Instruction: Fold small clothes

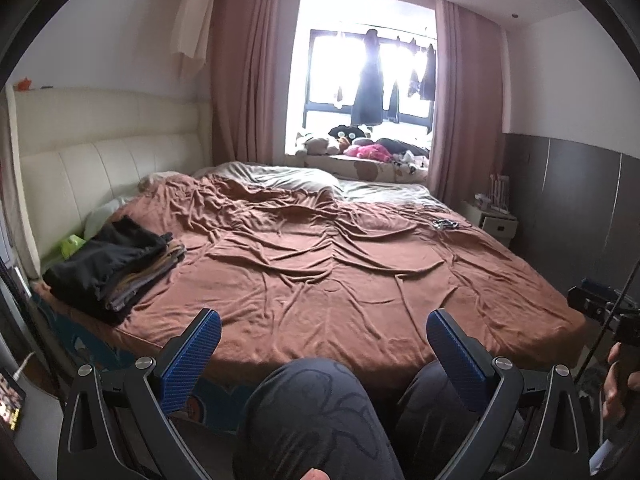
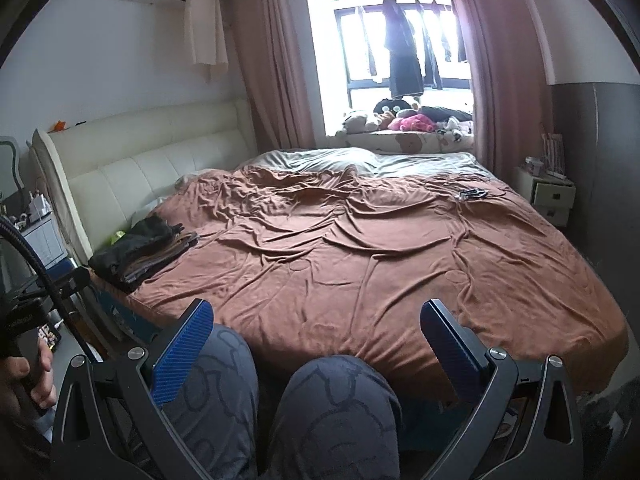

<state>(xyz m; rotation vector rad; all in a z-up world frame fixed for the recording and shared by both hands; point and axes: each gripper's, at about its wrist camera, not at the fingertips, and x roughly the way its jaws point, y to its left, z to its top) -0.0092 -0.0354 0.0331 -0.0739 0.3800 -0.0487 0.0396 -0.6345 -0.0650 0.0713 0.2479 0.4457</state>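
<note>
1. A wide bed (image 1: 320,264) under a rumpled brown sheet fills both views.
2. A person's knees (image 2: 336,408) in dark patterned trousers sit at the bed's near edge, partly hiding it.
3. The left gripper (image 1: 324,356) and right gripper (image 2: 316,344) are held level over the knees, facing the bed, jaws spread wide and holding nothing.
4. A stack of folded dark clothes (image 1: 112,264) lies at the bed's left side near the headboard; its separate pieces are hard to distinguish.
5. Small items (image 1: 446,224) on the far right of the sheet are too tiny to identify.

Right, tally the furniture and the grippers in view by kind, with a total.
Bed: 1
Nightstand: 1
Grippers: 2, left gripper and right gripper, both open
Total: 4
</note>
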